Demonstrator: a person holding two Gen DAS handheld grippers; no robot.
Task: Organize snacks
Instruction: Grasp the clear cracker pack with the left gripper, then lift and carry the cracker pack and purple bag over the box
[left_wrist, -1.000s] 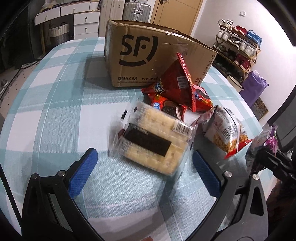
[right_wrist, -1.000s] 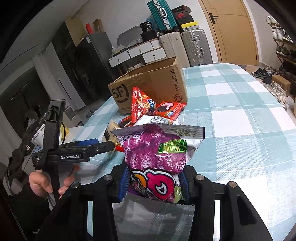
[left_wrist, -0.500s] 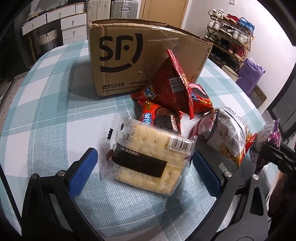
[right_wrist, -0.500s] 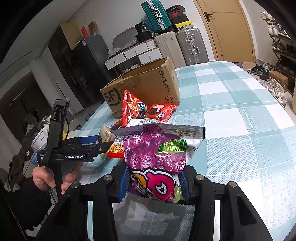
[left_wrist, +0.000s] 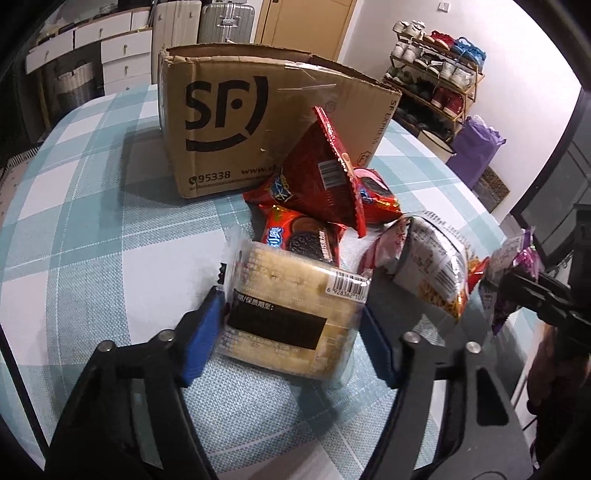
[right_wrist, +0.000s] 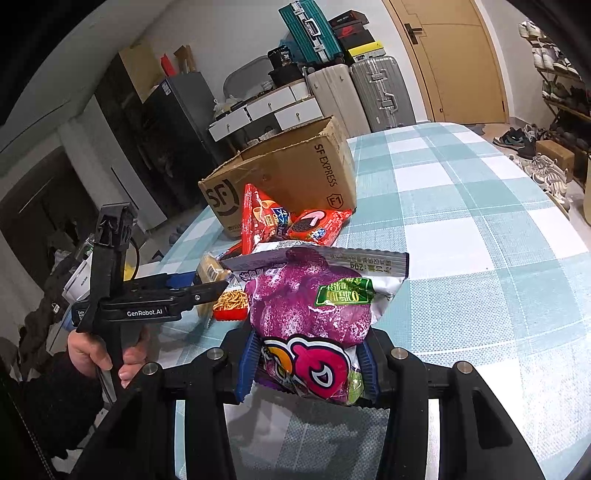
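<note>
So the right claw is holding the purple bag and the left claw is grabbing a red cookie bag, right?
Not quite. The right claw does hold the purple bag, but the left wrist view shows the left claw closing around the clear pack of pale crackers, not a red one. The red cookie bags lie further off, by the cardboard box.

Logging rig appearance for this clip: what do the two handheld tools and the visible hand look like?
Both are black, angular frames with silver pivot screws and blue ribbed pads: left tool, right tool. The left one carries white "GenRobot.AI" lettering and a dark cable. The bare left hand emerges from a dark sleeve.
</note>
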